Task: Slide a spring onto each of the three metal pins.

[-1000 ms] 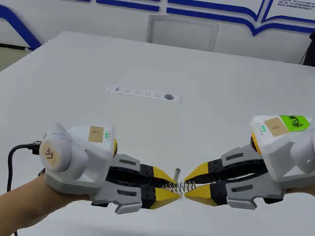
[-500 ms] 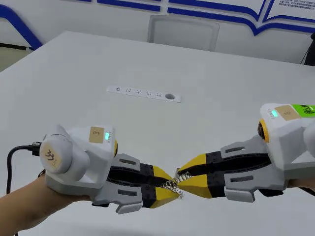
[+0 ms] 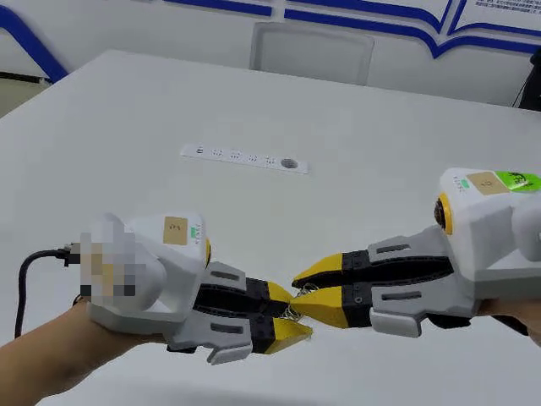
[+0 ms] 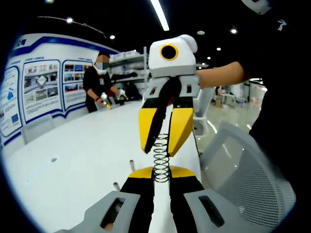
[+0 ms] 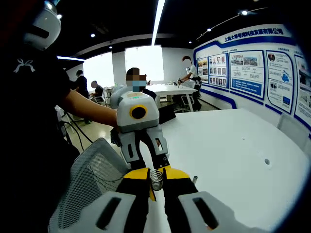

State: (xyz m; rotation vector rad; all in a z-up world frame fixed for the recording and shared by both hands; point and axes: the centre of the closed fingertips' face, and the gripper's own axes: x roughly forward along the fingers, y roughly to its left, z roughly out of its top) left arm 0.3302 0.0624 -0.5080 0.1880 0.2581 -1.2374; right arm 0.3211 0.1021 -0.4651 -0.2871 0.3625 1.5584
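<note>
Left gripper (image 3: 300,316): head view, over the near edge of the table (image 3: 127,110); jaws clenched on one end of the spring (image 3: 292,312).
Right gripper (image 3: 293,290): nose to nose with the left one, pinching the spring's other end. Little of the coil shows between the tips.
Far side: power strip (image 3: 243,158) lies flat toward the far edge; chair (image 3: 311,52) stands beyond that edge.
Left gripper view: spring runs straight from own jaws up between the right gripper's yellow fingers (image 4: 148,128), clear of the table.
Pins, same view: farther pin (image 4: 131,165) and nearer pin (image 4: 115,186) stand upright near the table edge, both bare.
Right gripper view: spring seen end-on, gripped between own jaws. One bare pin (image 5: 195,180) stands on the table just beside them.
Progress: early, by my reading. No pin seen carries a spring, and this spring is held in the air, so all three look left to do. Whether a pin is inside the coil, cannot tell.
</note>
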